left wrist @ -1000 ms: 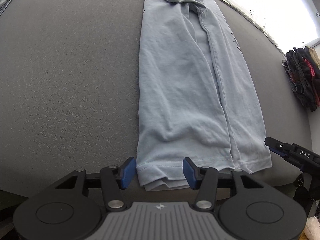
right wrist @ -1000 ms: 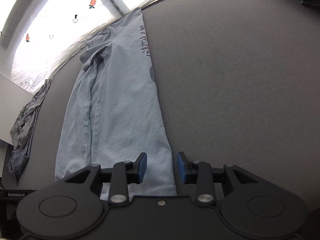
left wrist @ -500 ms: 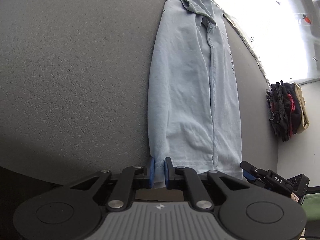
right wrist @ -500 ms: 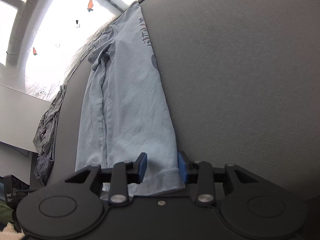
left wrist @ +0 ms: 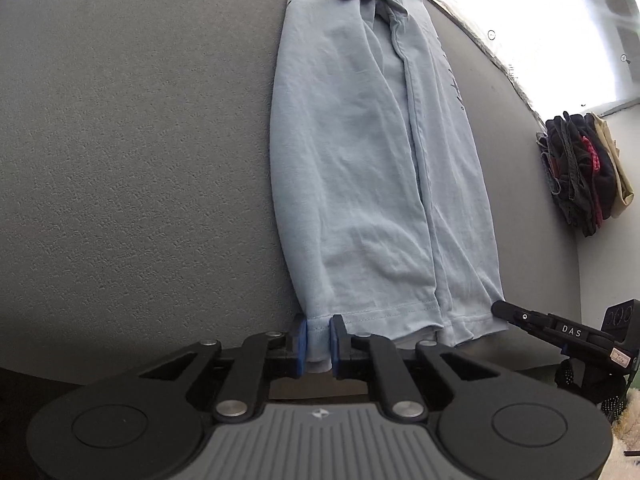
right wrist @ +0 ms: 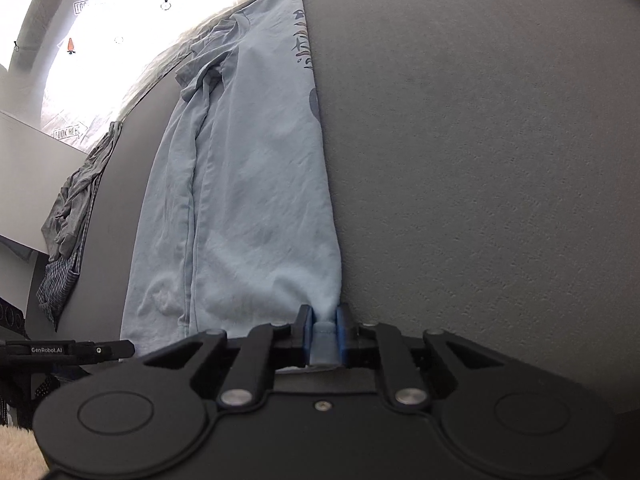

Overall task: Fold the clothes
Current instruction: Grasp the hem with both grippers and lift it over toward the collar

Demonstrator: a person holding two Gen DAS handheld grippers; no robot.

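Left wrist view: grey table (left wrist: 120,160), bright window (left wrist: 560,20) beyond, dark clothes (left wrist: 580,168) aside. Left gripper (left wrist: 319,346) pinches the shirt (left wrist: 360,160) hem; right gripper (right wrist: 323,334) is closing on its other corner.

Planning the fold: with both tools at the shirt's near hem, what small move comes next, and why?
Probably lift both corners together. The left tool pinches one hem corner of the light blue shirt; the right tool is closing on the other, fabric between its pads.
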